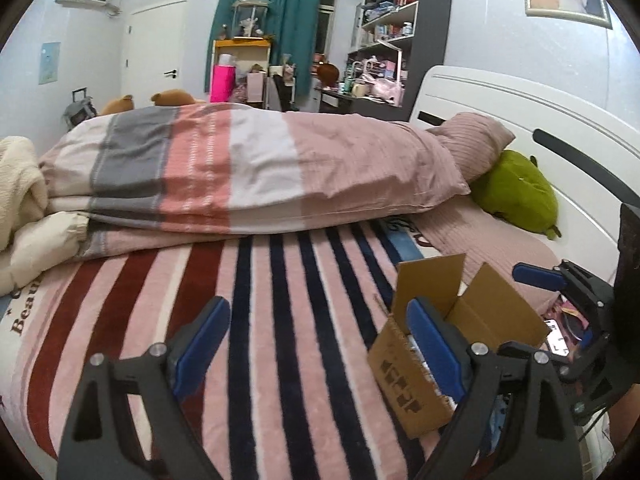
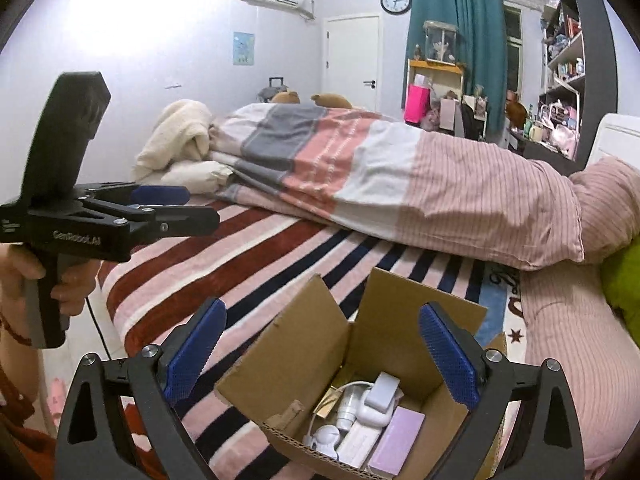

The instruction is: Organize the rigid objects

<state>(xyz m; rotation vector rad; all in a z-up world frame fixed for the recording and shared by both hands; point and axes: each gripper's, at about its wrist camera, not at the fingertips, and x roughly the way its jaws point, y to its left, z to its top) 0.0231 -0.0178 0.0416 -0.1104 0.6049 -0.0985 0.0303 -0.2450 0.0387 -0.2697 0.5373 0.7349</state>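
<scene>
An open cardboard box (image 2: 304, 360) stands on the striped bed blanket. Inside lie several rigid items: a white gadget with a cord (image 2: 360, 400), a lilac flat box (image 2: 398, 436) and a small white round device (image 2: 326, 438). My right gripper (image 2: 320, 354) is open and empty, its blue pads on either side of the box, above it. My left gripper (image 1: 320, 344) is open and empty over the blanket, left of the box (image 1: 416, 376). The left gripper also shows in the right wrist view (image 2: 192, 206), held up at the left. The right gripper shows in the left wrist view (image 1: 560, 292).
A folded striped duvet (image 1: 240, 168) lies across the bed behind the box. A pink pillow (image 1: 472, 140) and a green plush (image 1: 520, 192) sit by the white headboard (image 1: 520, 100). A cream blanket (image 2: 180, 136) is heaped at the bed's far end.
</scene>
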